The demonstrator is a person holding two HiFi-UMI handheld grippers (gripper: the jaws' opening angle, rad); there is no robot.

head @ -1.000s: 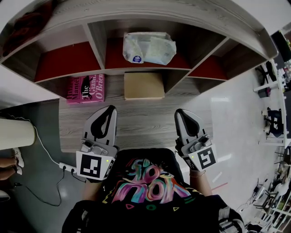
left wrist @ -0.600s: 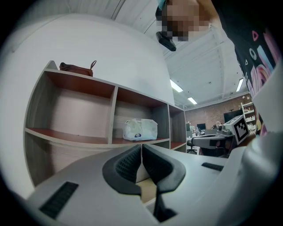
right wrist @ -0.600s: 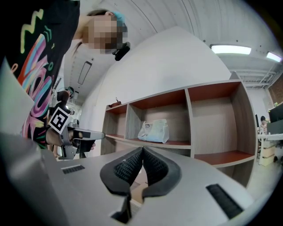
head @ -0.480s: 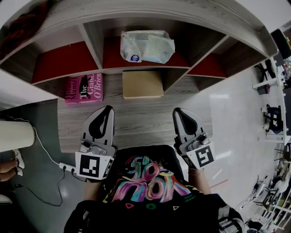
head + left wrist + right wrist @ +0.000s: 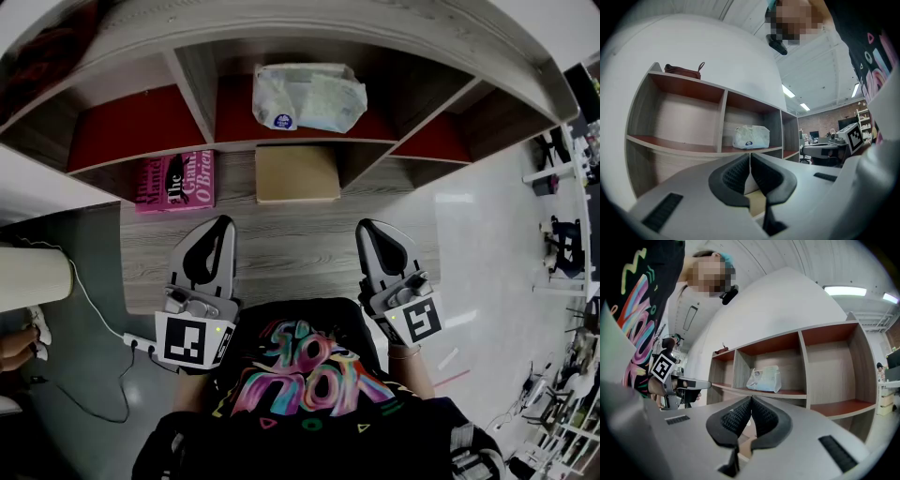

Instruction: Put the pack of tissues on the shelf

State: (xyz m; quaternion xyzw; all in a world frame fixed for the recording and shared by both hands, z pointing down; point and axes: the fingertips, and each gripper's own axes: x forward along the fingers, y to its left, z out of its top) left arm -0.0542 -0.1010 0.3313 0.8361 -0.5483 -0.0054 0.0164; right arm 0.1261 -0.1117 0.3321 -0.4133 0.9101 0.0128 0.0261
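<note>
The white pack of tissues (image 5: 308, 97) lies in the middle compartment of the wooden shelf (image 5: 202, 94), on its red board. It also shows in the left gripper view (image 5: 751, 137) and the right gripper view (image 5: 764, 378). My left gripper (image 5: 225, 223) hovers well in front of the shelf, jaws together with nothing between them (image 5: 750, 159). My right gripper (image 5: 366, 228) is level beside it, also shut and empty (image 5: 751, 401). Both are apart from the pack.
A pink book (image 5: 175, 181) and a tan box (image 5: 297, 174) lie on the lower shelf board. A dark red bag (image 5: 683, 71) sits on top of the shelf. A white power strip with a cable (image 5: 136, 343) lies on the floor at left. Desks and chairs (image 5: 562, 244) stand at right.
Both grippers have stayed almost in place. The view has shifted slightly, nothing else differs.
</note>
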